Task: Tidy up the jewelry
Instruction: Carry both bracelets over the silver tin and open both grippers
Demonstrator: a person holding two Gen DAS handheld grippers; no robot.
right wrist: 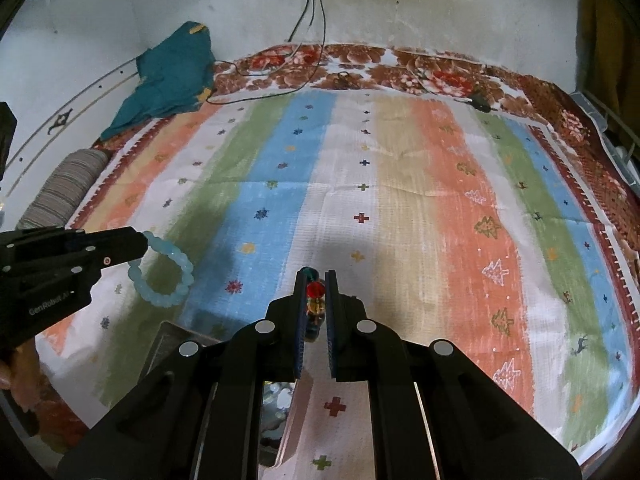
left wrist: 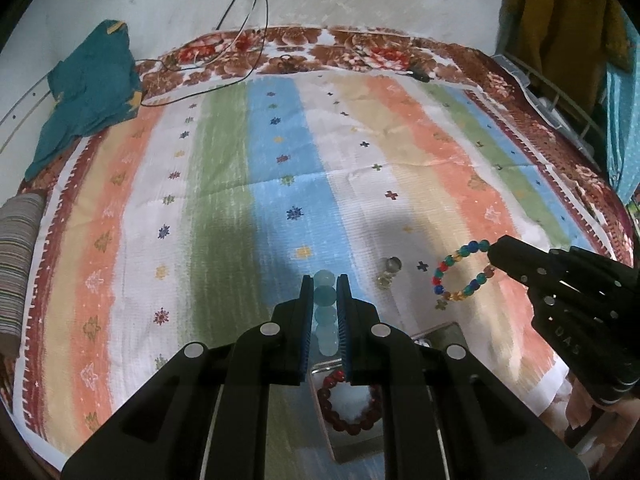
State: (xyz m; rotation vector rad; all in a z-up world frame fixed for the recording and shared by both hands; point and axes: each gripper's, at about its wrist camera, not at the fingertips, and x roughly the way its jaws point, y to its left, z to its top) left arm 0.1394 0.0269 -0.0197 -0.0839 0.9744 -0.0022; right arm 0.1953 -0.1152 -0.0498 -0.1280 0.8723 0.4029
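Gripping 1 pale-blue bracelet in left gripper jaws, right gripper clamped on 1 multicolor bracelet (both lifted).

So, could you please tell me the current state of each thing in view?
Left tool: shut on the pale blue bracelet.
Pale blue bracelet: held up, hanging from the tool.
Right tool: shut on the multicolored bracelet.
Multicolored bracelet: held up by one side.
Dark red bracelet: lying in the tray.
Tray: open, on the blanket.
Small ring: lying on the blanket.

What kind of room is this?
Likely a bedroom at home: a bed under a striped bedsheet, a striped pillow at its edge, clothes hanging beside a plain wall.
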